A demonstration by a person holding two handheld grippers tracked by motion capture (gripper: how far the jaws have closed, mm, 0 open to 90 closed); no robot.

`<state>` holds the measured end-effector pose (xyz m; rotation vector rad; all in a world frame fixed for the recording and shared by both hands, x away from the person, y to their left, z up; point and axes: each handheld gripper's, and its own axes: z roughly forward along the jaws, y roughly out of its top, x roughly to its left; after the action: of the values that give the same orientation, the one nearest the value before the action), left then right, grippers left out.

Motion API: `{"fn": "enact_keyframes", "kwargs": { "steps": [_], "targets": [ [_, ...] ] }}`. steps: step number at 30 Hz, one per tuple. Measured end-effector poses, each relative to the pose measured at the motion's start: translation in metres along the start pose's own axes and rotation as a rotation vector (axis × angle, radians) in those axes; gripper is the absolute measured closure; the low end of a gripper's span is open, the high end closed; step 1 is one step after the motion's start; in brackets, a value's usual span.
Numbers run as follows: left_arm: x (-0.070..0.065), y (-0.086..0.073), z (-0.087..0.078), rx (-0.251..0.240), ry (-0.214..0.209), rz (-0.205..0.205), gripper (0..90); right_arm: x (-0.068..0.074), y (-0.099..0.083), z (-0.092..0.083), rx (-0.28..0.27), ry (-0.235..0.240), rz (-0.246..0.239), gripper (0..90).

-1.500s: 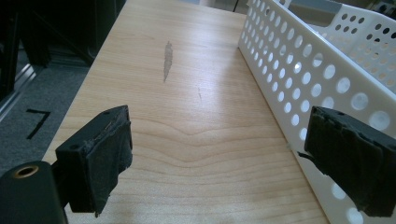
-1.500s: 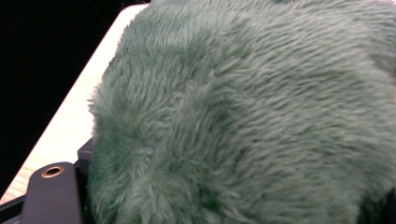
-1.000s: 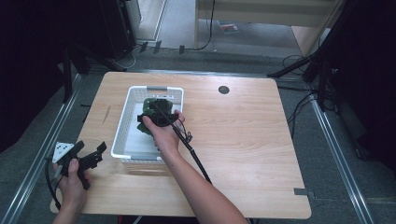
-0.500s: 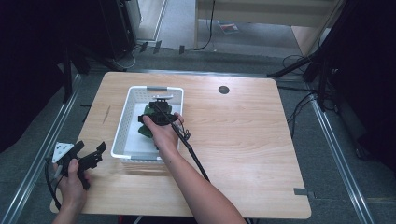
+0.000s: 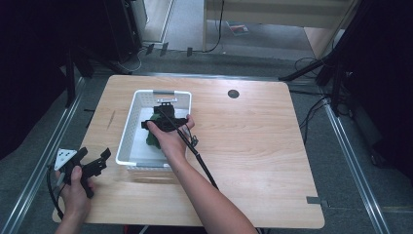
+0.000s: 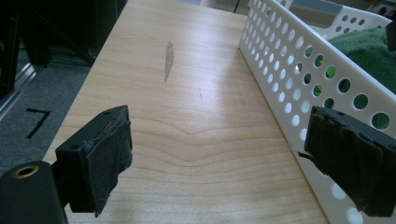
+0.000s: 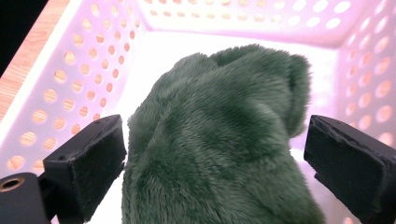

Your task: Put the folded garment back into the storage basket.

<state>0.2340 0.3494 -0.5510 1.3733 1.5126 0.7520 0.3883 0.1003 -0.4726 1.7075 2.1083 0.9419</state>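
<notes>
A fuzzy dark-green plush toy [image 7: 219, 140] lies inside the white perforated basket [image 5: 130, 127].

Both forearms are bare, with no sleeves showing. The left tongs [image 5: 92, 163] are black, topped by a pale grey three-cornered plate [image 5: 64, 158] with small dark dots, and a black cable [image 5: 52, 187] loops from them. Their jaws carry worn, rough black pads [image 6: 109, 151], and a brass-ringed hole [image 6: 24, 171] sits in the body. The right tongs [image 5: 163, 119] are black too, trailing a thin black cable [image 5: 202, 163].
</notes>
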Motion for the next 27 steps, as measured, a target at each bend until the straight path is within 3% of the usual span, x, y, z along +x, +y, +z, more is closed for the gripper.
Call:
{"fn": "enact_keyframes", "kwargs": {
  "steps": [11, 17, 27],
  "targets": [
    [0.0, 0.0, 0.0, 0.0, 0.0, 0.0, 8.6, -0.007, 0.004, -0.024, -0.061, 0.024, -0.007, 5.6],
    [0.0, 0.0, 0.0, -0.001, -0.001, 0.0, 8.6, -0.019, 0.006, -0.041, -0.092, 0.048, 0.005, 5.6],
    [0.0, 0.0, 0.0, -0.002, -0.001, 0.002, 8.7, -0.037, 0.002, -0.06, -0.132, 0.045, -0.005, 5.6]
  ]
}}
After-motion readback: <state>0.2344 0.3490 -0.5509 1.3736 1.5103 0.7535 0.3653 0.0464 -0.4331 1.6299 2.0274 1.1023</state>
